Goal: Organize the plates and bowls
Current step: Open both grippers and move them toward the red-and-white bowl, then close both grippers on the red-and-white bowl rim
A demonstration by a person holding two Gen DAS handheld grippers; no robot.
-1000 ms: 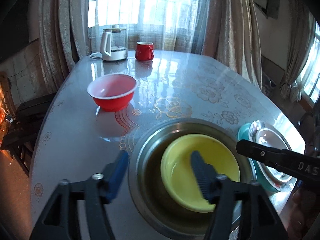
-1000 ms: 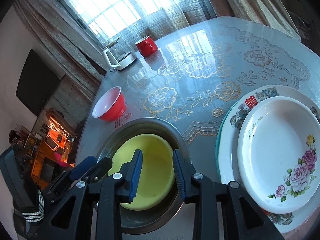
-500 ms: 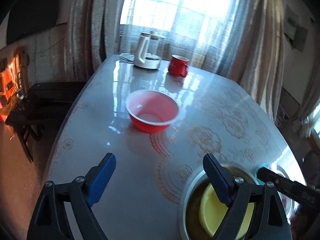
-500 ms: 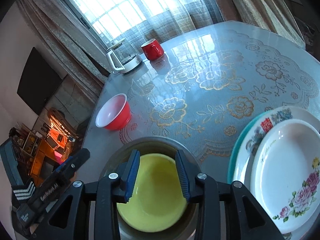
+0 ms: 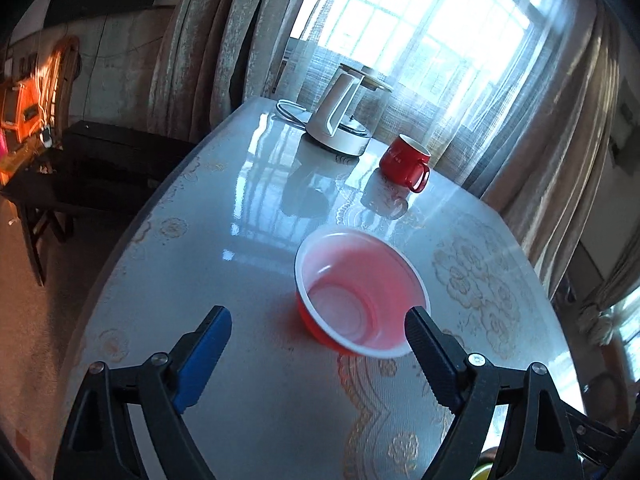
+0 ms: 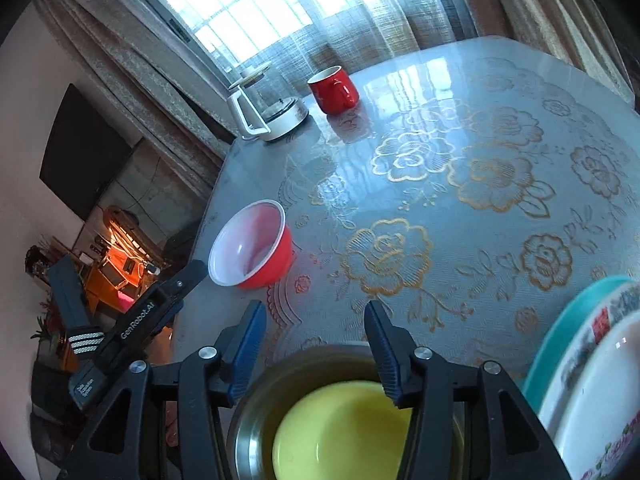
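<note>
Sunlight glosses the floral table (image 6: 460, 184) by the curtained window (image 5: 420, 24); both jaws spread, empty.

The left gripper (image 5: 318, 330) leaves the yellow bowl (image 6: 340, 432) and now frames the red bowl (image 5: 360, 296), jaws wider and empty. The right gripper (image 6: 316, 332) draws back over the metal bowl (image 6: 256, 420); its jaws have just been opening, empty.

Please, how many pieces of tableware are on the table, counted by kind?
Bowls: 3 (red bowl, yellow bowl, metal bowl)
Plates: 3, stacked (teal plate, patterned plate, white plate)
Mugs: 1 (red mug)
Total: 7
</note>
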